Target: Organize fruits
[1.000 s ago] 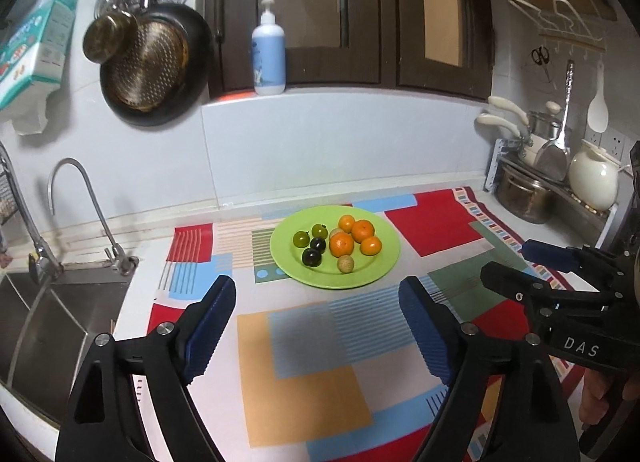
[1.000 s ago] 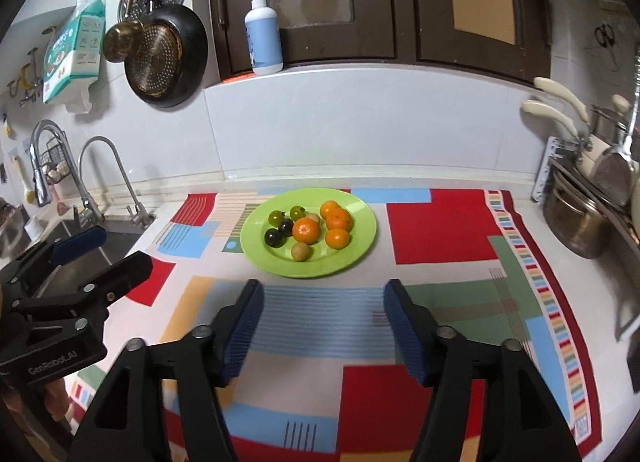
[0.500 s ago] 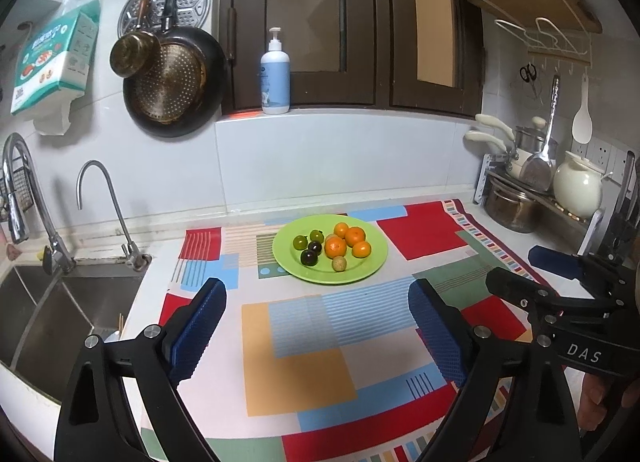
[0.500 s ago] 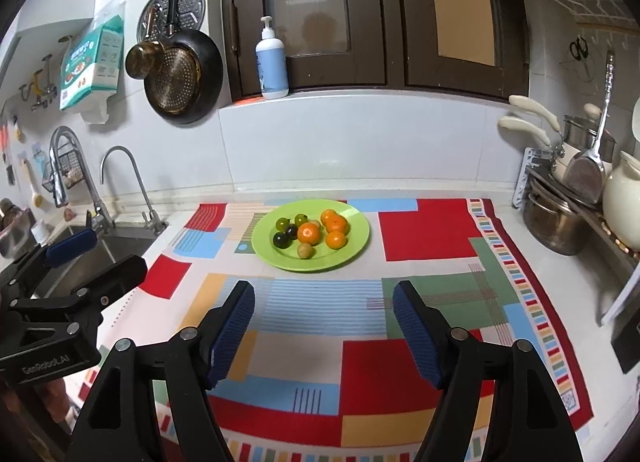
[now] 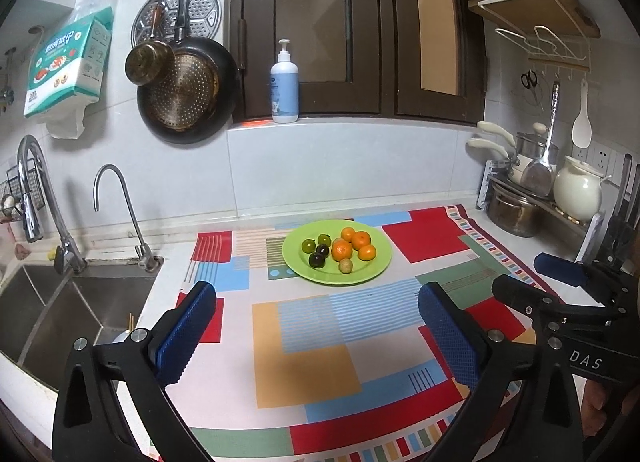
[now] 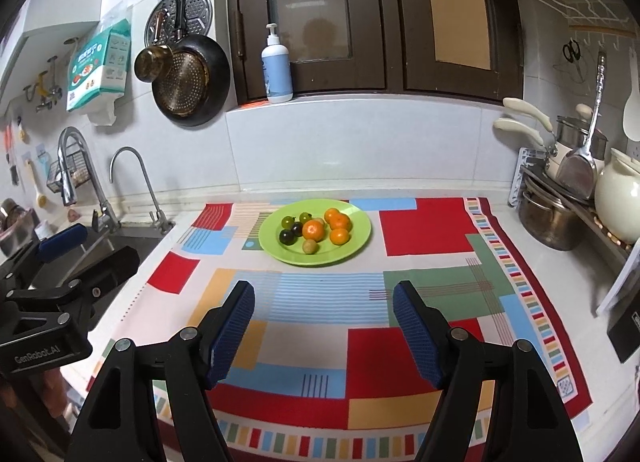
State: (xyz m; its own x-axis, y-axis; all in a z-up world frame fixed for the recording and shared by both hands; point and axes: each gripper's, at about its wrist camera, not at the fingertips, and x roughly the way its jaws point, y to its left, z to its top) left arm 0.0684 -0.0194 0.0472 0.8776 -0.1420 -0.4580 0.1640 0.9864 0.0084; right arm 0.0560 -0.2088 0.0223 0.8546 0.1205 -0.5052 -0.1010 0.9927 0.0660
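A green plate [image 5: 372, 274] [image 6: 352, 246] sits at the back of a patchwork mat. It holds several oranges [image 5: 342, 250] [image 6: 313, 230], two green fruits [image 5: 308, 245] [image 6: 287, 221], two dark fruits [image 5: 317, 260] [image 6: 286, 237] and a small tan fruit [image 5: 345, 266] [image 6: 309, 248]. My left gripper [image 5: 318, 336] is open and empty, well in front of the plate. My right gripper [image 6: 324, 330] is open and empty, also short of the plate. Each gripper shows at the edge of the other's view.
A steel sink [image 5: 52, 302] with two taps [image 5: 120, 214] lies left of the mat. Pots [image 5: 512, 214] and a cream kettle [image 5: 578, 192] stand on a rack at the right. A pan [image 5: 188, 94] and a soap bottle [image 5: 284, 86] are on the back wall.
Both grippers have pulled back and up from the plate, which now looks smaller and farther. Both stay open. The fruits have not moved.
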